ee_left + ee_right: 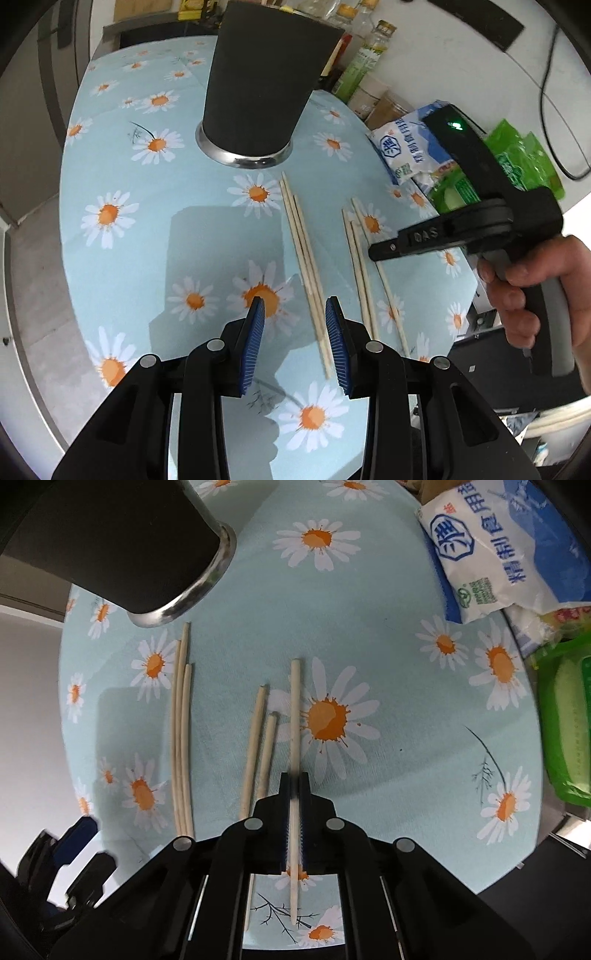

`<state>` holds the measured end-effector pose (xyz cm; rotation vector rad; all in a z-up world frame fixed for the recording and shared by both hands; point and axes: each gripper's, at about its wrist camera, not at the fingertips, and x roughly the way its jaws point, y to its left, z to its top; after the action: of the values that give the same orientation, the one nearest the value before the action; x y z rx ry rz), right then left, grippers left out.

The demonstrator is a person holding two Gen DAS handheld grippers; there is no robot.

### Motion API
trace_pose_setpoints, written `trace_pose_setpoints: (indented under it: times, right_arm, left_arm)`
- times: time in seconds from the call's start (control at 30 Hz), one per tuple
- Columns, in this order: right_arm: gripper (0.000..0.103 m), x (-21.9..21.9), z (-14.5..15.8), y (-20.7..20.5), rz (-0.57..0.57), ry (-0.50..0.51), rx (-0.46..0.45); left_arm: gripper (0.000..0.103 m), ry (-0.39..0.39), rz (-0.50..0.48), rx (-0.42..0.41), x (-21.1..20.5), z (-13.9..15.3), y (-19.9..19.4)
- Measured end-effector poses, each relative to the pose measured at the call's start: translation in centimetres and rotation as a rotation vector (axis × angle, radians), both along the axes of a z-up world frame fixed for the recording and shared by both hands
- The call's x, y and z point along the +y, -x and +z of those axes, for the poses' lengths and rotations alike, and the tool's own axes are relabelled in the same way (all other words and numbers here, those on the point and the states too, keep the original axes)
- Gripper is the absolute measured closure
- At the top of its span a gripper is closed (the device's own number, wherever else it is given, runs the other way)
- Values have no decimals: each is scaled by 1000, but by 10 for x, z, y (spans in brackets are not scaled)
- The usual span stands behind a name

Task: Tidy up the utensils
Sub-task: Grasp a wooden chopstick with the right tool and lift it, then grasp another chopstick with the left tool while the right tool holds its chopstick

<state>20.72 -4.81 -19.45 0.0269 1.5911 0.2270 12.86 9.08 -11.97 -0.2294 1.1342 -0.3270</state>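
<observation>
A: Chopsticks first, from the left: three pale ones (181,738) lie bunched together on the daisy-print counter (388,812), tips near the black utensil holder (122,542) with its steel base.

B: And the left hand-held gripper (295,306)?

A: Its blue pads stand partly apart over the counter with nothing between them; the bunch runs just beside its right pad.

B: Further right?

A: Two more chopsticks (258,753) side by side, then a single chopstick (295,716). The right hand-held gripper (294,779) points down with both jaws pressed onto that single one, near its middle.

B: Beyond that?

A: A white salt bag (480,561) and green packets (565,720) at the counter's right edge.
</observation>
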Motion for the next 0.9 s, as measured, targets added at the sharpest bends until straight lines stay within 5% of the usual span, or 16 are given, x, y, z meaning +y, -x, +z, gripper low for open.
trace_pose_setpoints:
  times: [0.53, 0.9]
  right_arm:
    - [98, -67, 31, -32, 99, -347, -29]
    - [98, -79, 32, -49, 154, -412, 5]
  left_arm:
    - [70, -156, 96, 160, -31, -34, -61]
    - [77, -221, 139, 198, -33, -40, -71]
